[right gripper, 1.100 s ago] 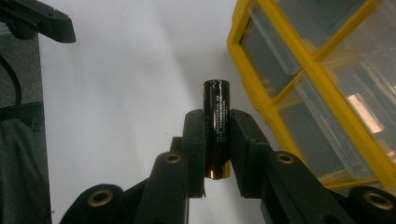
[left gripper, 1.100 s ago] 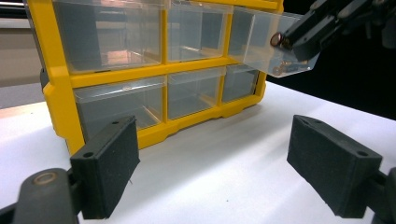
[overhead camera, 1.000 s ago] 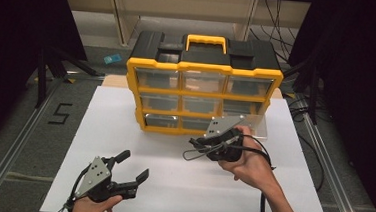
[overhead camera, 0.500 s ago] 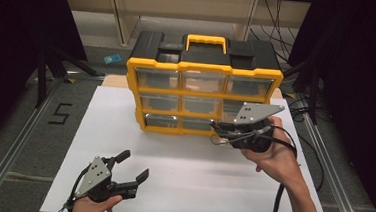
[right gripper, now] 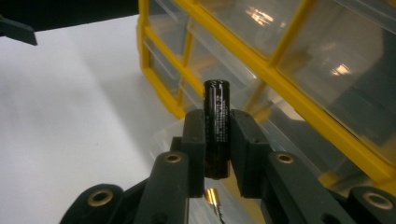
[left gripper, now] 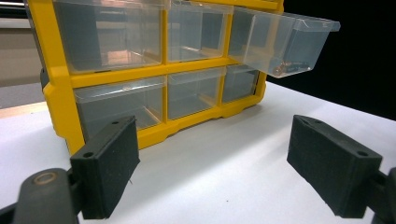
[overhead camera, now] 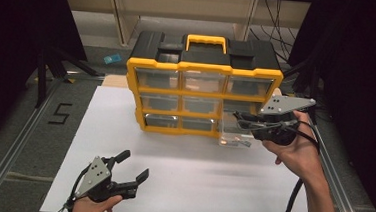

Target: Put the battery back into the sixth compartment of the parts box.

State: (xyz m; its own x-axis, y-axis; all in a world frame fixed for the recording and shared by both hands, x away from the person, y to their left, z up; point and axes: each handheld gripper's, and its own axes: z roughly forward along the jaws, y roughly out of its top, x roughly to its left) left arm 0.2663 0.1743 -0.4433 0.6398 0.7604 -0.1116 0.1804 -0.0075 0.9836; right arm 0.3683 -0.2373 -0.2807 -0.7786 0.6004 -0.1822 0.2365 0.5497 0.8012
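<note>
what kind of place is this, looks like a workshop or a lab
Probably a lab bench set up for recording: a white sheet on a metal-railed table, dark curtains around it, and a yellow parts organizer. The right gripper holds a black battery.

Looks like a lab or test workshop: white-covered tabletop (overhead camera: 180, 185) framed by metal rails (overhead camera: 12, 159), black curtains (overhead camera: 9, 48) either side, loose cables (overhead camera: 278, 12) behind, a yellow plastic parts cabinet with clear drawers (overhead camera: 202, 94) standing ready.

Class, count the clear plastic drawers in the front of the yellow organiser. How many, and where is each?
9: three rows of three in the yellow and black plastic organiser. Eight are pushed in; the clear plastic drawer at the right of the middle row is pulled out.
</note>
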